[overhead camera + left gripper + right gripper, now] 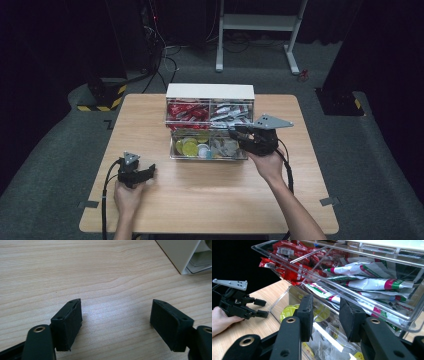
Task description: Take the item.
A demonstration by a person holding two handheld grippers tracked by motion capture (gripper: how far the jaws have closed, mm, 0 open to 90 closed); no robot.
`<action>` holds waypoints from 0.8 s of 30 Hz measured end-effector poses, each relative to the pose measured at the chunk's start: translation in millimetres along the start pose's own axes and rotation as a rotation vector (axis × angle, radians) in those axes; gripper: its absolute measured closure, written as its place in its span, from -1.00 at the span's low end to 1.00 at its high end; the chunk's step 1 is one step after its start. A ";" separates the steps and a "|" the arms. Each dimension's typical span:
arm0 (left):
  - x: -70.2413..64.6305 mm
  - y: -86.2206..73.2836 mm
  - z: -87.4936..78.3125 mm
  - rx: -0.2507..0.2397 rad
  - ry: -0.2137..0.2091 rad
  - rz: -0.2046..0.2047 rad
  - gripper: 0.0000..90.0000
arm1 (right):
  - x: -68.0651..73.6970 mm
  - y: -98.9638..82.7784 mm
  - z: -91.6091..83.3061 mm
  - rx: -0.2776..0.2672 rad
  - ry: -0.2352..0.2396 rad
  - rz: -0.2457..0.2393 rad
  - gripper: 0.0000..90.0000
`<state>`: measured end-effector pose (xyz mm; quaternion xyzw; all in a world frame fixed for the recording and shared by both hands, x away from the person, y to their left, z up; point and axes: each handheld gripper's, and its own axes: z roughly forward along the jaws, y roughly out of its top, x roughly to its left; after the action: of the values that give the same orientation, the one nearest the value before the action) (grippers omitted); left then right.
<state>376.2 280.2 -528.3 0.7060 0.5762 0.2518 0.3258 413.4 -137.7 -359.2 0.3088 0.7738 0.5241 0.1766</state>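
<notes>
Beyond my wooden table (210,200) lay grey carpet (45,165), a white metal stand (257,22) at the far wall, tangled cables (165,50), and a black post base with yellow-black hazard stripes (102,95) off the table's far-left corner.

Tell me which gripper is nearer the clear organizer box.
Right. The right gripper hovers at the front right of the clear organizer box, jaws open over its lower tray. The left gripper rests open on the table, well off toward the near left.
</notes>
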 end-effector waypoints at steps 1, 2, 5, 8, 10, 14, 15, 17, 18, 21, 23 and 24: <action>0.0 0.0 0.0 0.000 0.000 0.001 -0.42 | -0.5 1.6 -0.4 0.001 -0.004 -0.004 0.44; 0.0 0.0 0.0 0.000 0.000 0.001 -0.42 | -0.5 1.6 -0.4 0.001 -0.004 -0.004 0.44; -0.1 0.0 0.1 0.000 0.001 0.001 -0.42 | 0.0 3.6 -1.2 0.000 -0.007 -0.007 0.45; -0.3 0.0 0.2 -0.001 0.004 0.002 -0.42 | 0.3 5.5 -2.1 -0.003 -0.008 -0.008 0.46; -0.4 0.2 0.2 0.001 0.006 0.004 -0.42 | 0.5 7.4 -3.0 -0.009 -0.009 -0.015 0.46; -1.1 0.2 0.5 0.001 0.010 0.009 -0.42 | 1.4 11.3 -4.3 -0.012 -0.012 -0.019 0.46; -1.2 0.3 0.5 0.004 0.010 0.010 -0.42 | 1.9 15.2 -5.6 -0.014 -0.017 -0.027 0.46; -1.6 0.3 0.4 0.005 0.010 0.007 -0.42 | 2.3 18.4 -6.6 -0.017 -0.021 -0.031 0.46; -1.6 0.3 0.4 0.005 0.010 0.007 -0.42 | 2.3 18.4 -6.6 -0.017 -0.021 -0.031 0.46; -4.4 -0.9 4.7 -0.047 0.027 -0.026 -0.42 | 2.6 24.3 -7.5 -0.020 -0.028 -0.037 0.46; -1.6 0.3 0.4 0.005 0.010 0.009 -0.42 | 2.5 25.9 -7.6 -0.019 -0.030 -0.039 0.46; -1.1 0.4 0.5 0.004 0.010 0.012 -0.42 | 2.5 27.1 -7.4 -0.020 -0.031 -0.039 0.46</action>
<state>376.6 279.0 -528.3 0.7089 0.5740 0.2564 0.3199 415.1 -134.2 -331.3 0.3000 0.7715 0.5234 0.2020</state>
